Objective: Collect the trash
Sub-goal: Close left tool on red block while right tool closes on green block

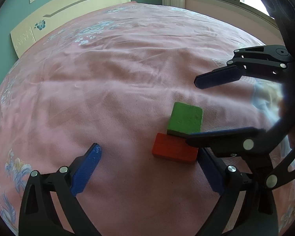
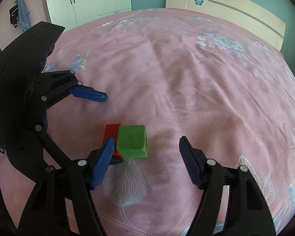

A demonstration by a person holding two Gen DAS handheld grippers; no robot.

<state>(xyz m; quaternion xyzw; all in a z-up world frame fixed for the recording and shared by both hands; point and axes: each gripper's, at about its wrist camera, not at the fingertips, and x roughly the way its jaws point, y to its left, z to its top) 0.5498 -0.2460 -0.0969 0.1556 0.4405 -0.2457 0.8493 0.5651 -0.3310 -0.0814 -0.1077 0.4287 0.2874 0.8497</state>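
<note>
Hovering low over the pink bed (image 2: pixel 186 78): right tongs (image 2: pixel 145 153) gaping wide, holding nothing, green block (image 2: pixel 132 140) lying between the pads, untouched. Resting against its left side, red block (image 2: pixel 111 131), partly hidden. Reaching in from the left, left tongs (image 1: pixel 147 157), likewise spread wide and gripping nothing, red block just beside one blue pad.

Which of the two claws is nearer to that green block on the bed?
Right. The right claw is open around the green block; the left claw sits beyond the red block beside it.
</note>
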